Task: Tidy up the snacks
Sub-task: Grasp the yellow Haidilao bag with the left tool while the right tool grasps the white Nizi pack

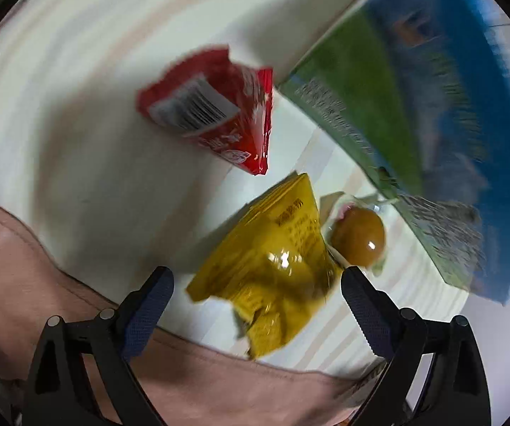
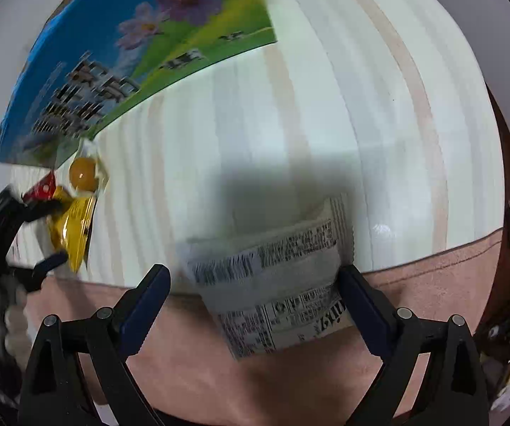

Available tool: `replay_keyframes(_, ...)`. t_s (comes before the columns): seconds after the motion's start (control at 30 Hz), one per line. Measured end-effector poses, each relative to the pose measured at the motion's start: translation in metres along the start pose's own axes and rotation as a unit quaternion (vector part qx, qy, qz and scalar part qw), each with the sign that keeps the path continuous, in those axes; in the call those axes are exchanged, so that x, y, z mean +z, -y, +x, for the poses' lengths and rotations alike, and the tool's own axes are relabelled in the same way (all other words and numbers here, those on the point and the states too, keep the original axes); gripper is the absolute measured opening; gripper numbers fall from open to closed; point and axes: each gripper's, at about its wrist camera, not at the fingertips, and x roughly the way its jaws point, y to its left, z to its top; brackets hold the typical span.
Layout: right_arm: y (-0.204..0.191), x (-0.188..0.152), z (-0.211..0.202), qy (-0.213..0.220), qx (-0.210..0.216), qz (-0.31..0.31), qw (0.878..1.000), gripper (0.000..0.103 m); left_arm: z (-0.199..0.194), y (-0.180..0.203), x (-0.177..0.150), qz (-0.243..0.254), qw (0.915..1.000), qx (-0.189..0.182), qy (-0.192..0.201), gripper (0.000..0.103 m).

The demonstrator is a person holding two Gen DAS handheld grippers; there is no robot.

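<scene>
In the left wrist view my left gripper (image 1: 256, 284) is open, and a crinkled yellow snack packet (image 1: 272, 266) lies between and just beyond its fingertips. A red packet (image 1: 216, 110) lies further out, and a round brown snack in clear wrap (image 1: 359, 236) sits right of the yellow one. A blue and green box (image 1: 414, 124) stands at the right. In the right wrist view my right gripper (image 2: 253, 275) is open around a white-grey printed packet (image 2: 272, 284) at the table's near edge. Its right side is close to the right finger (image 2: 358, 291); touching or not, I cannot tell.
The table wears a white striped cloth (image 2: 290, 106) with a pinkish-brown border (image 2: 432, 259) along the near edge. The right wrist view also has the box (image 2: 131, 60), the round snack (image 2: 83, 174), the yellow packet (image 2: 74, 227) and the left gripper (image 2: 54, 234) at far left.
</scene>
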Motion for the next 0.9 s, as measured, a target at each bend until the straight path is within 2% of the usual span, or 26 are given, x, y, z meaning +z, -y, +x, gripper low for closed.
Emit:
replay_keyframes(0.1, 0.011, -0.007, -0.007, 0.001, 0.019, 0.03, 0.999, 0.098, 0.005, 0.005, 0.002, 0.001, 0.9999, 0.008, 0.008, 0.097)
replay_keyframes(0.23, 0.038, -0.021, -0.015, -0.003, 0.051, 0.1, 0.994, 0.098, 0.002, 0.015, -0.011, 0.071, 0.9967, 0.032, 0.023, 0.084)
replay_keyframes(0.4, 0.071, -0.033, -0.013, -0.005, 0.12, 0.22, 0.968, 0.098, -0.003, 0.001, -0.041, 0.146, 0.9862, 0.075, 0.024, 0.084)
replay_keyframes(0.5, 0.073, -0.031, -0.002, -0.016, 0.139, 0.254, 0.957, 0.098, -0.004, -0.009, -0.061, 0.193, 0.9759, 0.101, 0.02, 0.084)
replay_keyframes(0.6, 0.072, -0.026, 0.013, -0.033, 0.136, 0.272, 0.952, 0.098, -0.005, -0.017, -0.075, 0.212, 0.9708, 0.111, 0.02, 0.084)
replay_keyframes(0.67, 0.066, -0.021, 0.018, -0.034, 0.112, 0.26, 0.958, 0.098, -0.005, -0.022, -0.081, 0.215, 0.9697, 0.114, 0.021, 0.084)
replay_keyframes(0.73, 0.053, -0.014, 0.019, -0.031, 0.085, 0.218, 0.972, 0.093, -0.007, -0.028, -0.084, 0.21, 0.9711, 0.11, 0.022, 0.084)
replay_keyframes(0.8, 0.029, -0.008, 0.02, -0.036, 0.044, 0.13, 0.99, 0.088, -0.01, -0.039, -0.092, 0.201, 0.9739, 0.103, 0.026, 0.084)
replay_keyframes(0.9, -0.003, -0.005, 0.017, -0.043, -0.002, -0.001, 0.999, 0.074, -0.019, -0.05, -0.095, 0.189, 0.9773, 0.092, 0.026, 0.084)
